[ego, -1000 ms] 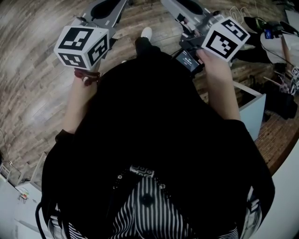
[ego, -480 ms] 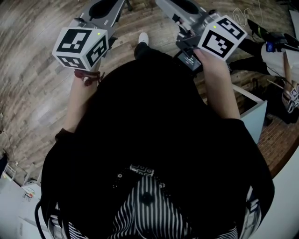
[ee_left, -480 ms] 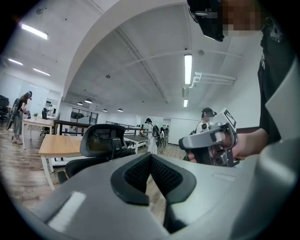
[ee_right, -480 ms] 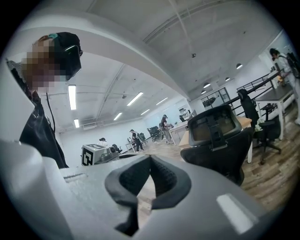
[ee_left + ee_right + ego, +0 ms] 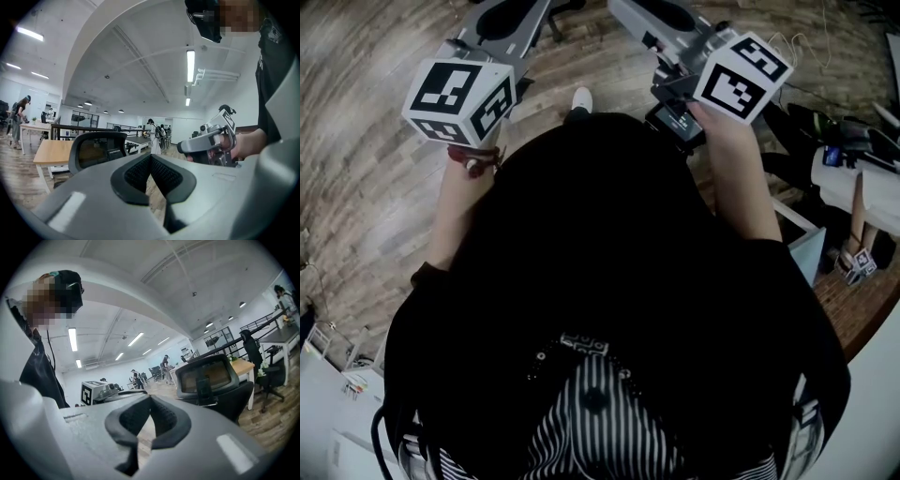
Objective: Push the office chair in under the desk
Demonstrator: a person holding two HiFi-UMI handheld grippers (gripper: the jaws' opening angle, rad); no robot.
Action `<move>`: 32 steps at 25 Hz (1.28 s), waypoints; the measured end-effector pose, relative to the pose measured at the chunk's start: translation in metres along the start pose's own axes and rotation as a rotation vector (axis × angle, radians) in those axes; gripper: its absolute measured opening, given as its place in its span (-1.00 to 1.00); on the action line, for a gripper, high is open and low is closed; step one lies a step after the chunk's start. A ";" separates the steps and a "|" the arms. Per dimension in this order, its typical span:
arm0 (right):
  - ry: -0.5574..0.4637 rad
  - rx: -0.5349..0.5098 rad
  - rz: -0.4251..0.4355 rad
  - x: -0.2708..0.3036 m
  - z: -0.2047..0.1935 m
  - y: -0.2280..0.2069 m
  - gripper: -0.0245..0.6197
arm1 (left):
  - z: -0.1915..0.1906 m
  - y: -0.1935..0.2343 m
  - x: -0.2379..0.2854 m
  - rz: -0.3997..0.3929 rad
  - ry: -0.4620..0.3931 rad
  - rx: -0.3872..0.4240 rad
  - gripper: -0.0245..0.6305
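The left tongs [image 5: 151,158] are seen pressed together with nothing between them, and the right tongs [image 5: 150,400] likewise. In the head view their tips are cut off by the top edge, and much of the floor [image 5: 366,187] is hidden by dark clothing. An office chair [image 5: 211,380] is seen well beyond the right tongs, beside a wooden worktop [image 5: 241,365]. Whether the chair back [image 5: 96,150] in the left gripper view is the same one cannot be told.
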State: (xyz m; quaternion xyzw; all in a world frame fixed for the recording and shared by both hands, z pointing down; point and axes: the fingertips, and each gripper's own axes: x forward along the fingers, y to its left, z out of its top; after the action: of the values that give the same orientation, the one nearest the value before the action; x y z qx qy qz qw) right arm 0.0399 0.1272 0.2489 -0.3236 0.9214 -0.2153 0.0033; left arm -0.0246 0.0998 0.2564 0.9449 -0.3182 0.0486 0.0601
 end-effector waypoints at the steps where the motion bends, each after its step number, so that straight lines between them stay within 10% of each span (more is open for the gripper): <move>1: 0.009 -0.002 0.006 0.006 0.003 -0.012 -0.92 | 0.002 0.009 0.011 0.004 -0.001 -0.001 -0.91; 32: -0.019 0.003 0.082 0.088 0.082 -0.165 -0.92 | 0.007 0.146 0.092 0.169 0.039 -0.029 -0.91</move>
State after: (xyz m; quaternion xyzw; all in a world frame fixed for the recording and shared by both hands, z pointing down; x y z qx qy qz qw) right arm 0.0800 -0.0726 0.2523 -0.2877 0.9334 -0.2134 0.0213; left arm -0.0398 -0.0717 0.2736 0.9126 -0.3961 0.0675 0.0755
